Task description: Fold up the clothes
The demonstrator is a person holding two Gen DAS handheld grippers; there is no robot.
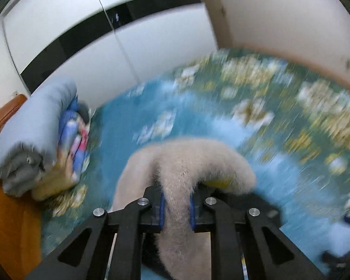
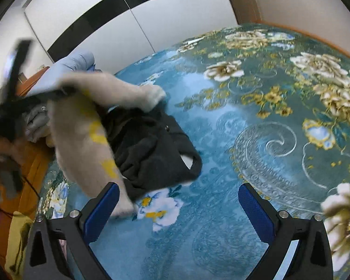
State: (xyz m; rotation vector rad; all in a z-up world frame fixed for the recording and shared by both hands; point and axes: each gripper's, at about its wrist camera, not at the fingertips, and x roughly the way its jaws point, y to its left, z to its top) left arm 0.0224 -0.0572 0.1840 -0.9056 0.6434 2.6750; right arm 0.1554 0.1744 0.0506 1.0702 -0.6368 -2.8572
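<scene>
Left claw (image 1: 176, 204) clamps a fold of the fuzzy cream garment with yellow marks (image 1: 186, 161), lifting it above the bed's teal floral blanket (image 1: 280, 107). Right claw (image 2: 178, 206) gapes wide, holding nothing, low over that blanket. The cream garment drapes over a crumpled black garment (image 2: 151, 149). Folded blue-grey bedding (image 1: 32, 126) sits at the bed's left edge.

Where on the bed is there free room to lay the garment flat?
Free: the blue floral bedspread right of the cream-and-black fuzzy garment, out to the orange bed edge, and between the open right gripper fingers. Crowded: the left side, by the folded light-blue quilt stack.
</scene>
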